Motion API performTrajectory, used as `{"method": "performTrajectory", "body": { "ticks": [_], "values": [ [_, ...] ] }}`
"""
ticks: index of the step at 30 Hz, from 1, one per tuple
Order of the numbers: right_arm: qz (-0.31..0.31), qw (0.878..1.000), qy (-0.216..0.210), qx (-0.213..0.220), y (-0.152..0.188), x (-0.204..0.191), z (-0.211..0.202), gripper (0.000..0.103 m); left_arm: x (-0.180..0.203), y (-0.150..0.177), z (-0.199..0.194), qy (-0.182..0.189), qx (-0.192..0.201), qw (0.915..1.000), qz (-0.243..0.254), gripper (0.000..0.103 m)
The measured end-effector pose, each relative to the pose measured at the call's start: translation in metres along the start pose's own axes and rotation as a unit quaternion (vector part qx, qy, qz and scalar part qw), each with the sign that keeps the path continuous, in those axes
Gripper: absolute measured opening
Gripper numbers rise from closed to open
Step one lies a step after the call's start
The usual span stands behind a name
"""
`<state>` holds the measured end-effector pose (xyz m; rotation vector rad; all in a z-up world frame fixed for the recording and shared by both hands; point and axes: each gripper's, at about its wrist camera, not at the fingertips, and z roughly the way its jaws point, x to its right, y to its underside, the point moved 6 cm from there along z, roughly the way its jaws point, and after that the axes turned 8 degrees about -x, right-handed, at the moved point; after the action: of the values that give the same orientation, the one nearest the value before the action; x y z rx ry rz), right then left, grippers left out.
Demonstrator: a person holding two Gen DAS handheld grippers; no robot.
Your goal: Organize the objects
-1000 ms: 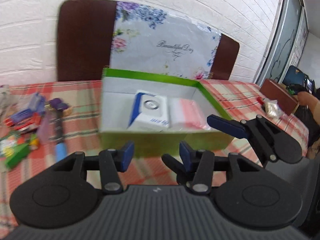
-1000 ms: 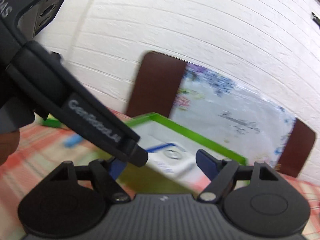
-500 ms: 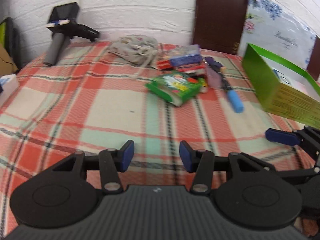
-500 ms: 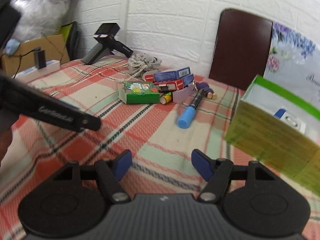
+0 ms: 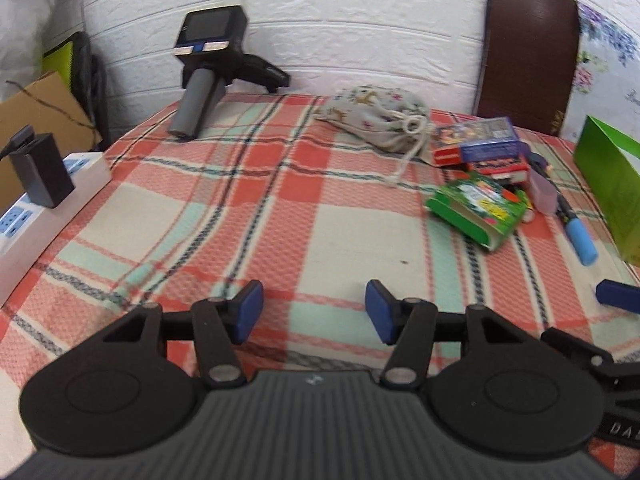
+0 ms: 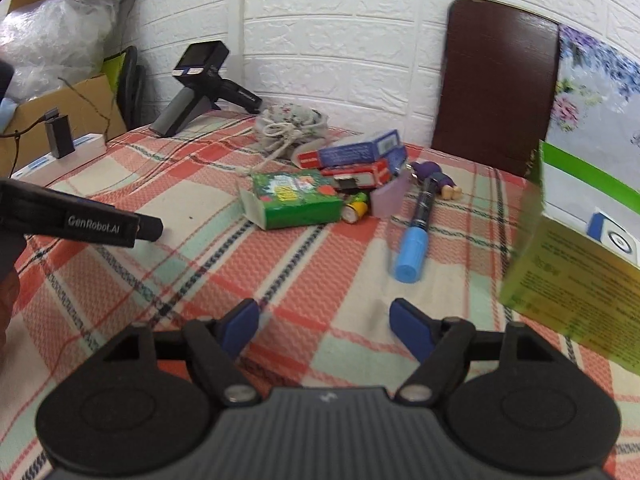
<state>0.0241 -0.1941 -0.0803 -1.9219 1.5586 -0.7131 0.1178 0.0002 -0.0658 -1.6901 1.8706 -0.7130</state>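
A pile of small items lies on the plaid tablecloth: a green carton (image 5: 478, 210) (image 6: 296, 198), stacked blue and red boxes (image 5: 480, 144) (image 6: 356, 152), a blue-capped marker (image 5: 580, 240) (image 6: 416, 232), a battery (image 6: 356, 208), a purple figure (image 6: 436, 178) and a drawstring pouch (image 5: 380, 120) (image 6: 288, 124). The open green storage box (image 5: 608, 184) (image 6: 576, 272) stands to the right of them. My left gripper (image 5: 314, 310) hovers over bare cloth well short of the pile, its jaws opening with nothing between them. My right gripper (image 6: 324, 324) is nearer the marker, also opening and empty.
A black handheld device with a grey handle (image 5: 208, 76) stands at the back left. A white power strip with a black adapter (image 5: 40, 208) lies on the left edge. A brown chair back (image 5: 524, 52) leans on the brick wall. Cardboard boxes (image 6: 68, 108) sit beyond the table's left side.
Both views have swung left, away from the inside of the green box and onto the pile of items. Both grippers' jaws stand wider than half a second ago.
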Motion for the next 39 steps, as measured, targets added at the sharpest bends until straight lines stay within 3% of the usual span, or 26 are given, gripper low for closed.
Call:
{"method": "performTrajectory", "body": {
  "ticks": [8,14,20,23,25,28,33,35,39],
  "values": [
    [-0.02,1.0,-0.012,-0.002,-0.033,-0.021,0.031,0.076,-0.018,-0.002,0.003,-0.006,-0.004,0.9998,-0.017,0.06],
    [-0.011,1.0,-0.012,-0.007,-0.056,-0.02,0.056,0.088,-0.024,-0.006,0.007,-0.006,-0.005,0.9996,-0.025,0.063],
    [-0.012,1.0,-0.021,-0.009,-0.071,-0.021,0.072,0.087,-0.026,-0.007,0.009,-0.006,-0.003,0.9997,-0.025,0.064],
    [-0.026,0.999,-0.042,-0.006,-0.074,-0.027,0.072,0.064,-0.026,-0.007,0.01,-0.006,-0.003,0.9997,-0.023,0.064],
    [-0.048,0.997,-0.054,-0.003,-0.073,-0.036,0.068,0.036,-0.026,-0.007,0.01,-0.007,-0.003,0.9997,-0.022,0.064],
    [-0.09,0.995,-0.041,0.008,-0.069,-0.053,0.061,0.018,-0.026,-0.007,0.01,-0.009,-0.004,0.9997,-0.022,0.064],
    [-0.108,0.994,-0.017,0.022,-0.063,-0.059,0.055,0.021,-0.025,-0.007,0.01,-0.011,-0.002,0.9997,-0.02,0.064],
    [-0.088,0.996,-0.02,0.021,-0.061,-0.053,0.053,0.027,-0.026,-0.008,0.01,-0.011,-0.001,0.9997,-0.02,0.064],
    [-0.028,0.999,-0.035,0.017,-0.049,-0.032,0.047,0.052,-0.024,-0.005,0.01,-0.016,0.007,0.9997,-0.017,0.067]
  ]
}}
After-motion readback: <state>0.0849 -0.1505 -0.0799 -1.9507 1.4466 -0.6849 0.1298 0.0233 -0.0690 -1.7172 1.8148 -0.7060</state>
